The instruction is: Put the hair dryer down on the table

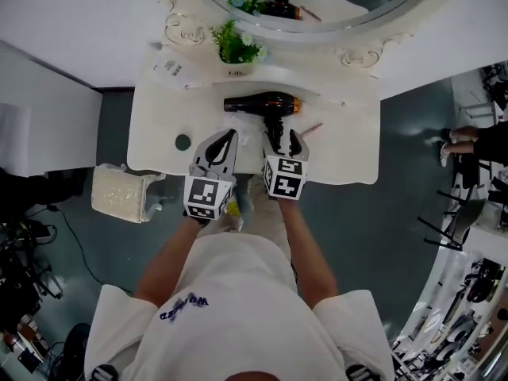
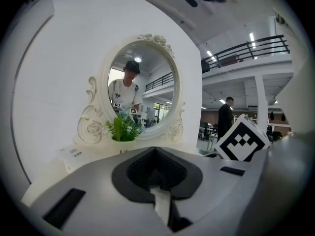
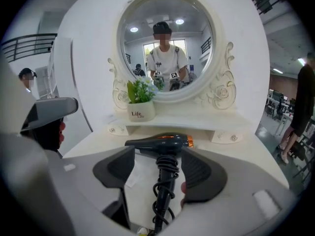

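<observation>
1. The hair dryer lies on its side on the white table, in front of the potted plant and the oval mirror. Its black barrel runs across the tabletop, the orange ring is at the right end, and the handle points back toward the person.

2. Look at the right gripper: its own view shows the jaws standing wide apart, with the cord-wrapped handle of the hair dryer running between them. There is a clear gap on the left pad's side. The right pad sits just beside the handle, and I cannot say whether it touches. Either way there is no clamp on it.

3. The left gripper hovers just beside its partner, over the front edge of the table. Its jaws meet at the tips with nothing between them, so it is idle.

4. By my read the set-down is as good as done: the dryer looks fully supported by the tabletop and the grip is released.

5. What's left, I'd judge, is only to draw the right gripper back off the handle without snagging the cord loops.
</observation>
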`<state>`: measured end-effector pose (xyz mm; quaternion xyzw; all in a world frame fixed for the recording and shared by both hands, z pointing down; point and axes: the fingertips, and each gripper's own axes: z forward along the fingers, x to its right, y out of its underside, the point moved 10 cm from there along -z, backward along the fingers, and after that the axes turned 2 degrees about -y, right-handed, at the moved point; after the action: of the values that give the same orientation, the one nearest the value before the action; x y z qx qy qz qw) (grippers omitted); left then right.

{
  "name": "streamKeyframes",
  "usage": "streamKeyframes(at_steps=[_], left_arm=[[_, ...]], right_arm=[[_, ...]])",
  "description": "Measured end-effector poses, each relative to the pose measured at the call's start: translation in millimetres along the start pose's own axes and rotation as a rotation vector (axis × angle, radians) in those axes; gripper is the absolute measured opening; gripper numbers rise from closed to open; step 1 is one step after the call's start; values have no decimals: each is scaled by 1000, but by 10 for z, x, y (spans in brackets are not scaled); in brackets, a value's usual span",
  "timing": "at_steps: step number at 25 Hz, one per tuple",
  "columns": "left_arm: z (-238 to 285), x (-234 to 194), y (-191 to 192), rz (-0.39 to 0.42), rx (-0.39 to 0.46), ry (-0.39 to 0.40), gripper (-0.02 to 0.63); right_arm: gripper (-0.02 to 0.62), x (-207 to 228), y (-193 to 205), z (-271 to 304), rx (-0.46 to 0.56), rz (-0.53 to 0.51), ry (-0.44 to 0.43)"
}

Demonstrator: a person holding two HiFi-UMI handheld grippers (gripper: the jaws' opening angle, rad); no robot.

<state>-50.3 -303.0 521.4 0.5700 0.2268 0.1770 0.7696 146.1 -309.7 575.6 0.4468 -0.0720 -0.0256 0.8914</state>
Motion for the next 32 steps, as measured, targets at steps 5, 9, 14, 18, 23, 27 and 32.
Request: streamKeyframes(at_steps=[5, 9, 14, 18, 23, 27, 32], left_arm=[[-170, 89, -405, 23, 72, -46, 11], [-270, 131, -723, 96, 132, -64, 11], [-408, 21, -1073, 118, 187, -108, 11], [-620, 1, -1312, 155, 224, -118, 11], [-876, -53, -1499, 169, 265, -108, 11], [-1005, -55, -1621, 217, 307, -104, 11], [-1110, -81, -1663, 216, 322, -111, 11]], right_arm=[[307, -104, -130, -311, 40, -34, -34], [305, -136, -396, -602, 119, -25, -50], [304, -275, -844, -913, 253, 3, -146], [304, -407, -1119, -1200, 344, -47, -172], [304, -519, -1309, -1499, 421, -61, -214], [304, -561, -1362, -1652, 452, -71, -218], [302, -562, -1365, -1808, 465, -61, -221]])
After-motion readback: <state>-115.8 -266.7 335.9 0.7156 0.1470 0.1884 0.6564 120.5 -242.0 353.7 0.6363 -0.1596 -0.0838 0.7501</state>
